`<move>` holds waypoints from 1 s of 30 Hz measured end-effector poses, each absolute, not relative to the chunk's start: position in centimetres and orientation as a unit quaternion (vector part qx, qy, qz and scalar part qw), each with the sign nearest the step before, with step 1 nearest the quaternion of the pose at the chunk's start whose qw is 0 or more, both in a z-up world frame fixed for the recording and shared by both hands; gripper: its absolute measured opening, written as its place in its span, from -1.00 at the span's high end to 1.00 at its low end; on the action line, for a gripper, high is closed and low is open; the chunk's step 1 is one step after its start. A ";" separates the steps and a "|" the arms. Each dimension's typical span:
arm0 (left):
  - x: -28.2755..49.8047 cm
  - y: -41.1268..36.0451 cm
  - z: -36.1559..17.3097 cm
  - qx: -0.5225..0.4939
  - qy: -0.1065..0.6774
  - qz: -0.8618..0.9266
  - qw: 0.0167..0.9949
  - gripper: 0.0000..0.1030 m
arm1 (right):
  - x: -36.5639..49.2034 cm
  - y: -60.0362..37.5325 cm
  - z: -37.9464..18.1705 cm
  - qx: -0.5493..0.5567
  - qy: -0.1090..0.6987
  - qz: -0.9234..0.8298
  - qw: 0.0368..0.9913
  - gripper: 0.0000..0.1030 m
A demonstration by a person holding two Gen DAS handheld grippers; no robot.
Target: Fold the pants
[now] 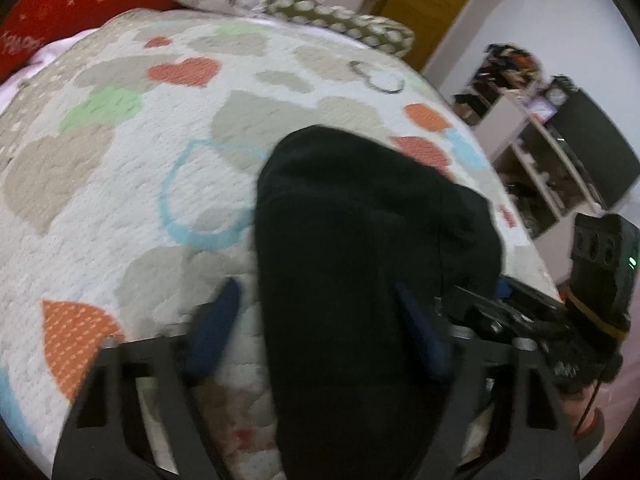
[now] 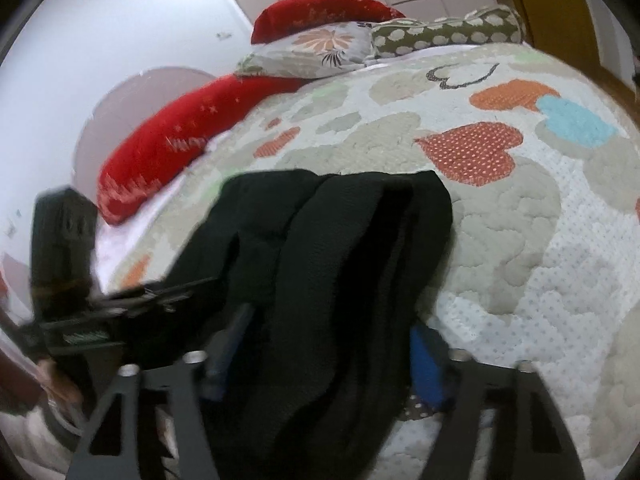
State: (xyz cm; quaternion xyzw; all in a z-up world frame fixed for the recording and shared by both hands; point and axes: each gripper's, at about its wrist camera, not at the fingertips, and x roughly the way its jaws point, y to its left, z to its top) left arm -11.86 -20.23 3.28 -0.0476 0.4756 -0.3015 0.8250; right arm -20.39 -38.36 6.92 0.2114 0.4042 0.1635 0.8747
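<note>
Black pants lie bunched on a quilted bedspread with heart shapes. In the left wrist view the cloth runs down between my left gripper's blue-padded fingers, which stand wide apart; my left gripper is open over the pants. In the right wrist view the pants likewise pass between the spread fingers of my right gripper, which is open. Each gripper shows in the other's view: the right one at the right, the left one at the left. The near end of the pants is hidden.
Red pillows, a floral pillow and a dotted bolster lie at the bed's head. A shelf unit with clutter stands beyond the bed's right edge, by a yellow door.
</note>
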 end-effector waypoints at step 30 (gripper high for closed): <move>-4.0 -15.7 7.5 -0.015 0.431 -0.168 0.886 -0.18 | -9.7 -34.6 13.9 0.164 0.373 0.150 0.901 0.04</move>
